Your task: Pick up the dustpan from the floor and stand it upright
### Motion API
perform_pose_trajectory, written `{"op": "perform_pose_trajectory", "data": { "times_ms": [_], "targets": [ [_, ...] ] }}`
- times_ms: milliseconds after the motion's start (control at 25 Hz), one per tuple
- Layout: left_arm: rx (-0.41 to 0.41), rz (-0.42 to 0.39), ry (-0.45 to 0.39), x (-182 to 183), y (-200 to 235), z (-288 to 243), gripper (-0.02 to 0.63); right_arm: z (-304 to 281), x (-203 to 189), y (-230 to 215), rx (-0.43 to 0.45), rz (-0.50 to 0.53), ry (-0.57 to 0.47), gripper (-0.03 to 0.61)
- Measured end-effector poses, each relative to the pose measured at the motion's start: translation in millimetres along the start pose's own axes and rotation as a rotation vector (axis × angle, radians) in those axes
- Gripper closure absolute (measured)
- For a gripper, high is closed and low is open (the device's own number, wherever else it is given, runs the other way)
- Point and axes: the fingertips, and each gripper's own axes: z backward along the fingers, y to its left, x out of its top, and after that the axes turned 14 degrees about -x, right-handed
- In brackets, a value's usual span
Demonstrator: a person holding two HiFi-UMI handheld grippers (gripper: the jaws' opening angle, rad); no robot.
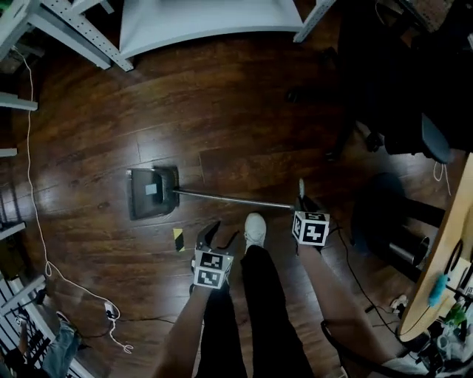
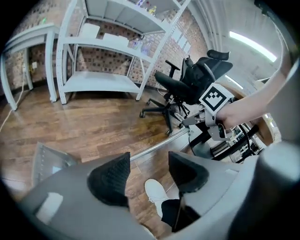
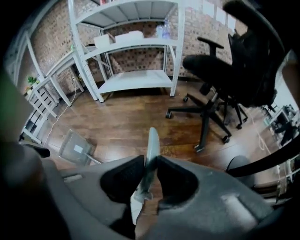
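The dustpan [image 1: 152, 192] is a grey pan on the wooden floor, left of centre in the head view. Its long metal handle [image 1: 233, 199] runs right to my right gripper [image 1: 301, 195], which is shut on the handle's flat grey end [image 3: 151, 150]. In the right gripper view the pan [image 3: 75, 147] lies low at the left. My left gripper [image 1: 211, 235] hangs open near the person's white shoe [image 1: 255, 229], apart from the handle. Nothing sits between its dark pads [image 2: 111, 179]. The left gripper view shows the pan [image 2: 47, 161], the pole [image 2: 157, 146] and the right gripper [image 2: 200, 117].
A white shelf unit [image 1: 199, 22] stands at the far side. A black office chair [image 1: 392, 96] is at the right, with a wooden desk edge [image 1: 443, 251] below it. A white cable [image 1: 37, 221] trails along the left. A small yellow-black piece [image 1: 178, 238] lies on the floor.
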Motion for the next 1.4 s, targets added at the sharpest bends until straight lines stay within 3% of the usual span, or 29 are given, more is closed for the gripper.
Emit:
{"op": "perform_pose_trajectory", "data": {
  "times_ms": [160, 320, 440, 800, 1000, 1280, 1400],
  "targets": [
    [0.054, -0.043, -0.086, 51.6, -21.7, 88.4, 0.334, 101.2, 38.3, 27.0, -0.038, 0.076, -0.042, 0.511],
    [0.129, -0.024, -0.227, 88.9, -29.3, 181.8, 0.336, 175.0, 58.8, 70.2, -0.042, 0.135, -0.075, 0.511],
    [0.200, 0.030, -0.322, 96.6, -20.2, 247.5, 0.336, 213.8, 81.1, 109.6, -0.052, 0.179, -0.137, 0.509],
    [0.437, 0.249, -0.585, 40.0, -18.2, 429.9, 0.330, 312.9, 109.3, 246.4, 0.016, 0.389, -0.298, 0.502],
    [0.505, 0.240, -0.716, 30.6, -29.9, 501.3, 0.327, 361.0, 126.2, 339.4, 0.106, 0.580, -0.412, 0.497],
    [0.560, 0.272, -0.797, -19.3, -37.5, 557.6, 0.325, 408.7, 95.5, 467.1, 0.258, 0.973, -0.648, 0.485],
    [0.584, 0.242, -0.833, -30.5, -38.6, 584.8, 0.319, 420.4, 96.4, 497.6, 0.294, 1.000, -0.665, 0.434]
  ]
}}
